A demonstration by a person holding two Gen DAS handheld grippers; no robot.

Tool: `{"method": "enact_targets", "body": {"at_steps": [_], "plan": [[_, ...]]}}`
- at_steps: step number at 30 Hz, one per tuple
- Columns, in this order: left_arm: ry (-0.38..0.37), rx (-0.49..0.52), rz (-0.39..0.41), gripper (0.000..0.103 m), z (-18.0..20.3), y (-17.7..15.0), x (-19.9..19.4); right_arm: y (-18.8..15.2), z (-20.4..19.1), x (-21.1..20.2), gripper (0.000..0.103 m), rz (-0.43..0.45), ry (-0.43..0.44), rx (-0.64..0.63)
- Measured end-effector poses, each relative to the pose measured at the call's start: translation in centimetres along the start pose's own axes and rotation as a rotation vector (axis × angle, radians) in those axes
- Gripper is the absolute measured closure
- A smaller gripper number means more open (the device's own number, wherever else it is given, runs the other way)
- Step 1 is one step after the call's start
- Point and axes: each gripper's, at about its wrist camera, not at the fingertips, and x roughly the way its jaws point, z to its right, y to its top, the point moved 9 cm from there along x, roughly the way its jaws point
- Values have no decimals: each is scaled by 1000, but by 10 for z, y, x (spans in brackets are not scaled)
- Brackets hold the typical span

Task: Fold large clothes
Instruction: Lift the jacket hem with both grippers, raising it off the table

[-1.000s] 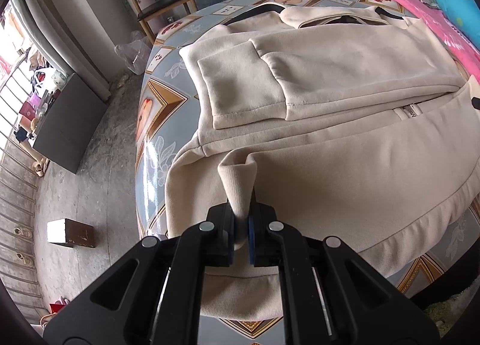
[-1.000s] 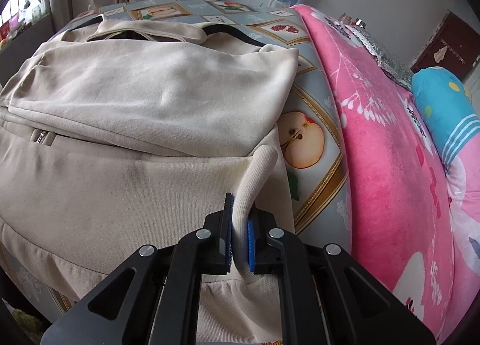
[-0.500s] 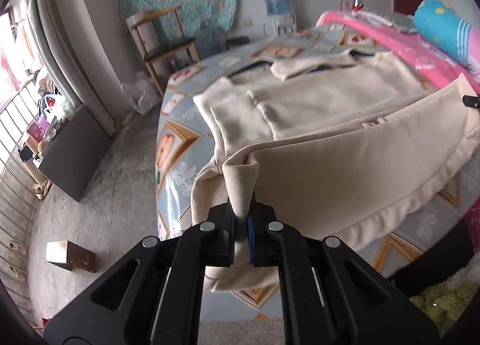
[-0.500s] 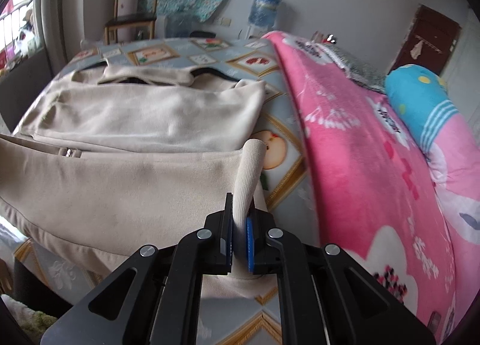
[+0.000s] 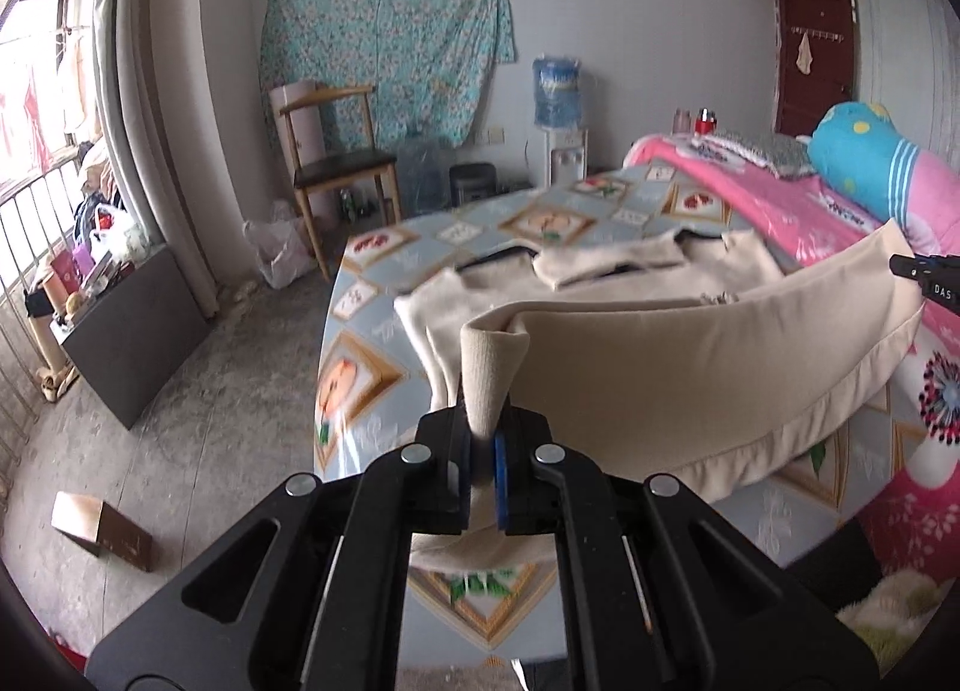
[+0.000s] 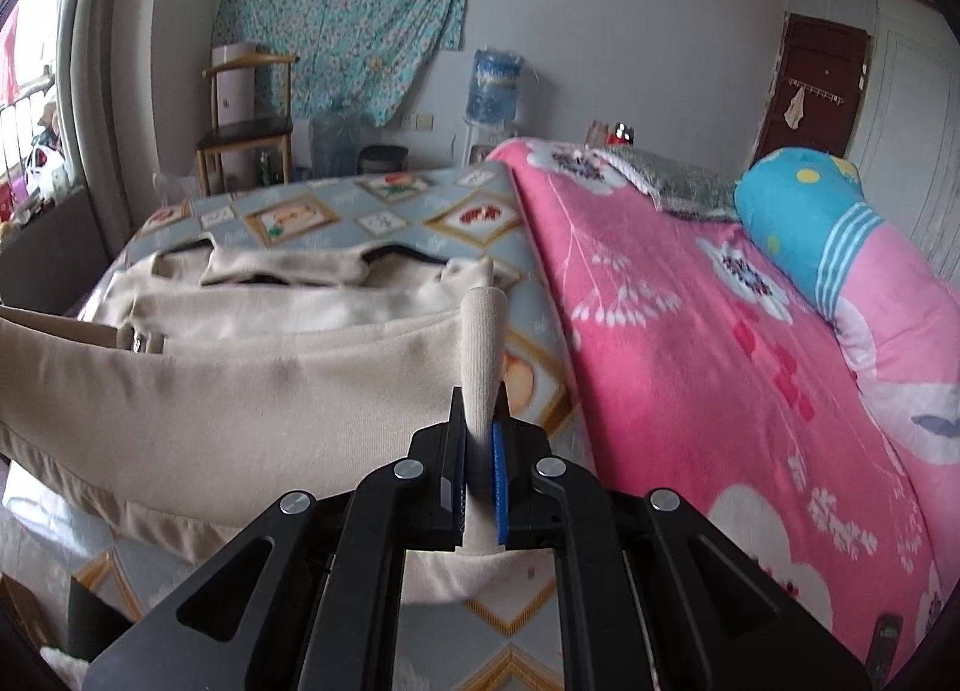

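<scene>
A large beige zip-up jacket [image 5: 672,367] lies on the bed, its collar end at the far side. My left gripper [image 5: 485,454] is shut on the left corner of its ribbed hem. My right gripper [image 6: 479,454] is shut on the right corner of the hem [image 6: 483,355]; its tip shows at the right edge of the left wrist view [image 5: 924,271]. The hem half [image 6: 228,409] hangs lifted and stretched between both grippers, above the blue patterned sheet [image 5: 360,385]. The far half [image 6: 288,307] still rests flat, with sleeves folded in.
A pink flowered blanket [image 6: 690,343] and a blue pillow [image 6: 798,223] lie to the right. A wooden chair [image 5: 336,168], a water dispenser [image 5: 561,114] and a dark panel [image 5: 138,325] stand on the floor at left. A small box [image 5: 102,529] lies on the floor.
Both grippers have lifted the jacket's hem up off the bed and tilted level, so the room's far wall has come into view. Both stay shut on the hem.
</scene>
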Motion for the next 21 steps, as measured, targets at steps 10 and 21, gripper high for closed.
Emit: {"method": "enact_targets", "body": {"at_steps": [10,21], "plan": [[-2,-9,11,98,-26,83,91,78,0,89,96,23,33,2],[39,59,-69,98,-49,147,232,158,-19,223,97,-6,43,-80]]}}
